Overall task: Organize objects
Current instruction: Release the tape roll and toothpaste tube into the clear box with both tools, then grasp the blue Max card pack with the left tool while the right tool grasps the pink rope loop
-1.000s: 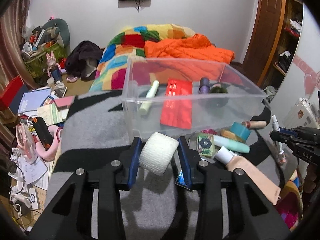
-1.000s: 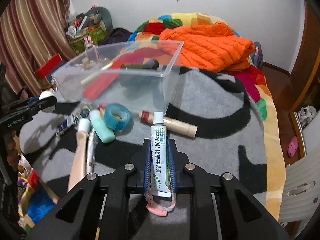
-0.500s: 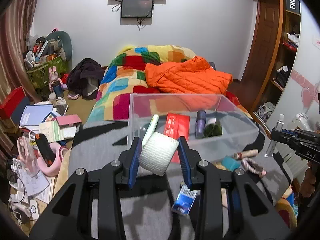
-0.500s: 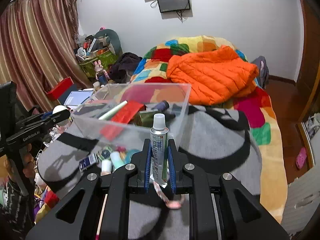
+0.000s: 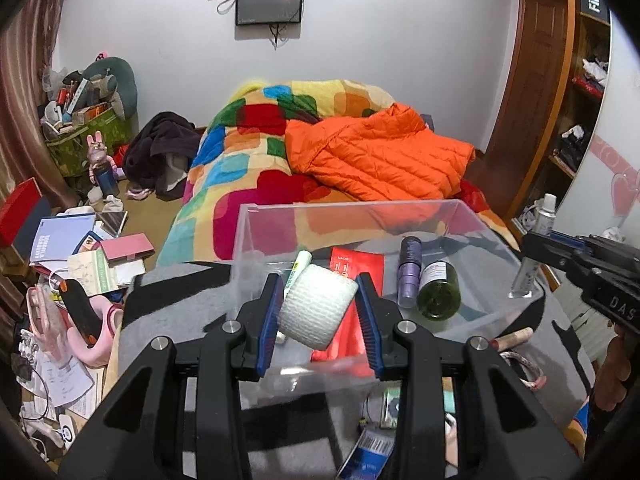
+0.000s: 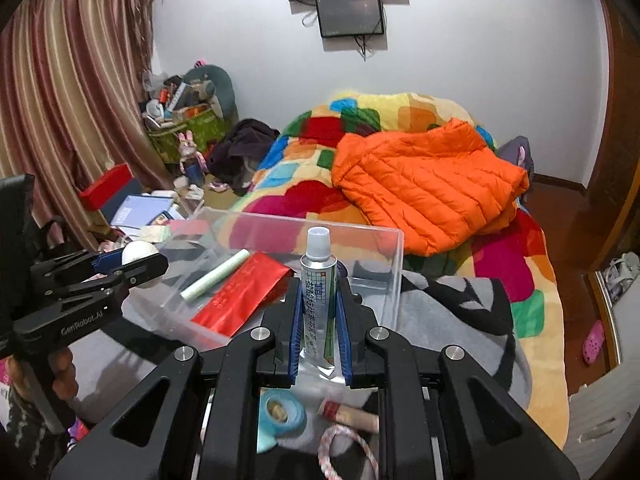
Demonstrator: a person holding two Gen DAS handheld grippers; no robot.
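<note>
My left gripper is shut on a white bandage roll, held over the near part of the clear plastic bin. The bin holds a red packet, a pale green tube, a purple bottle and a green bottle. My right gripper is shut on a white ointment tube, cap up, just before the bin's near wall. The right gripper also shows in the left wrist view, the left gripper in the right wrist view.
Loose items lie on the grey blanket near the bin: a blue tape roll, a tan tube, a pink-white cord, a blue packet. An orange jacket lies on the colourful quilt behind. Floor clutter fills the left.
Both grippers have risen and moved forward with their loads. The bandage roll now hangs over the bin, and the ointment tube has come up from the blanket to the bin's wall.
</note>
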